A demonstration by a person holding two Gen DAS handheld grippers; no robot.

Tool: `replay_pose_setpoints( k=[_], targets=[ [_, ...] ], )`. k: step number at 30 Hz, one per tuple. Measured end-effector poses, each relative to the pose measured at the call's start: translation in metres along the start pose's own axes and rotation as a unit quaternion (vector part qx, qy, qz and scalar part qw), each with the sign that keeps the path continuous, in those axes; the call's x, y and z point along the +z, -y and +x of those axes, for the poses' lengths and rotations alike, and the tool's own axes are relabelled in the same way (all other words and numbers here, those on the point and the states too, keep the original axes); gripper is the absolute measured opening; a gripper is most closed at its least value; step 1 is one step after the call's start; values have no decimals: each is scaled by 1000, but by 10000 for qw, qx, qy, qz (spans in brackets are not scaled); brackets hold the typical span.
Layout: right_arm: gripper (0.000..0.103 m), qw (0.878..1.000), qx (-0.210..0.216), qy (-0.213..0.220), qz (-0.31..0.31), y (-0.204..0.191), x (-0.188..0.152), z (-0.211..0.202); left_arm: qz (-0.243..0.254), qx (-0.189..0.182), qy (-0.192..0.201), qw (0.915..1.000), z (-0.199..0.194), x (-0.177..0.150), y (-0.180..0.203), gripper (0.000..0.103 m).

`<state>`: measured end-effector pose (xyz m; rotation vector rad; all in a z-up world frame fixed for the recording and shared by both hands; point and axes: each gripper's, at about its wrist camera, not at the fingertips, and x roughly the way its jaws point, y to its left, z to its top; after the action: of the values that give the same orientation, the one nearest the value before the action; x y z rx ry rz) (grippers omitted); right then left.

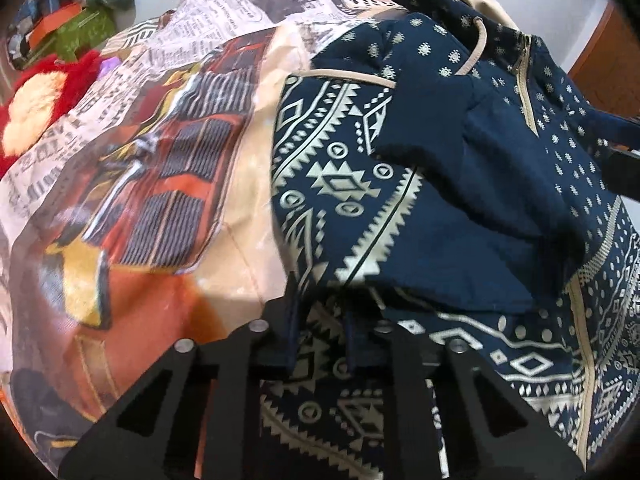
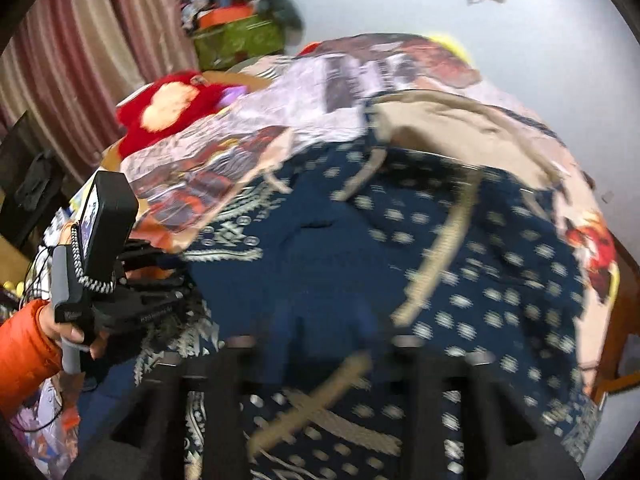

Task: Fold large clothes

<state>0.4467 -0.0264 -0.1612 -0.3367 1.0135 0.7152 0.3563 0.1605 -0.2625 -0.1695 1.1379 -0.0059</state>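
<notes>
A large navy garment (image 1: 460, 184) with cream geometric print, beige trim and a zip lies on a bed with a printed cover (image 1: 152, 168). In the left wrist view my left gripper (image 1: 320, 344) is shut on the garment's patterned edge, cloth bunched between the fingers. In the blurred right wrist view my right gripper (image 2: 324, 340) is shut on navy cloth of the same garment (image 2: 420, 248). The left gripper's body (image 2: 104, 264), held by a hand in an orange sleeve, shows at the left of the right wrist view.
A red and cream plush toy (image 1: 44, 92) lies at the bed's far left. A green box with clutter (image 2: 236, 36) stands behind it. Striped curtains (image 2: 80, 40) hang at the left. A wooden frame (image 1: 608, 52) and white wall are at the right.
</notes>
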Motion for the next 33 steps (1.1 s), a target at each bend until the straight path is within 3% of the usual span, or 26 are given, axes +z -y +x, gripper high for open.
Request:
replay_pose_setpoints(
  k=[1,8,12,15,19,21,23,28,33],
  targets=[
    [72,9999,-36,75,-79,-8,3,8,-30,-34,13,10000,-4,-2,-2,14],
    [72,9980,-212,-268,-531,-52,24,74,-219,-180,40,9996,-19,-19,-23,5],
    [71,9939,-675,-531,-692,-61,30,112,-276,-151,-57,9995,-14,-24,-36,4],
    [64,9926,-862,-633,-581,-54,28,129,-339,-188,-103,9992,-13,-28,-45,4],
    [31,9889,-1204,-553,-668,-49,26,136,-48,-57,-100,9999,-14,-31,-44,10],
    [21,9903,-1154,-476,-606,-46,25,131,39,-110,-119,9999,-14,-30,-41,21],
    [12,9928,-1025,-365,-498,-41,25,120,-77,-273,-139,9995,-16,-30,-42,41],
    [7,9977,-661,75,-130,-25,24,74,-200,-473,-84,9986,-17,-27,-46,49],
    [6,9960,-607,617,216,4,19,14,-129,-319,-180,9992,4,-6,-34,50]
  ],
)
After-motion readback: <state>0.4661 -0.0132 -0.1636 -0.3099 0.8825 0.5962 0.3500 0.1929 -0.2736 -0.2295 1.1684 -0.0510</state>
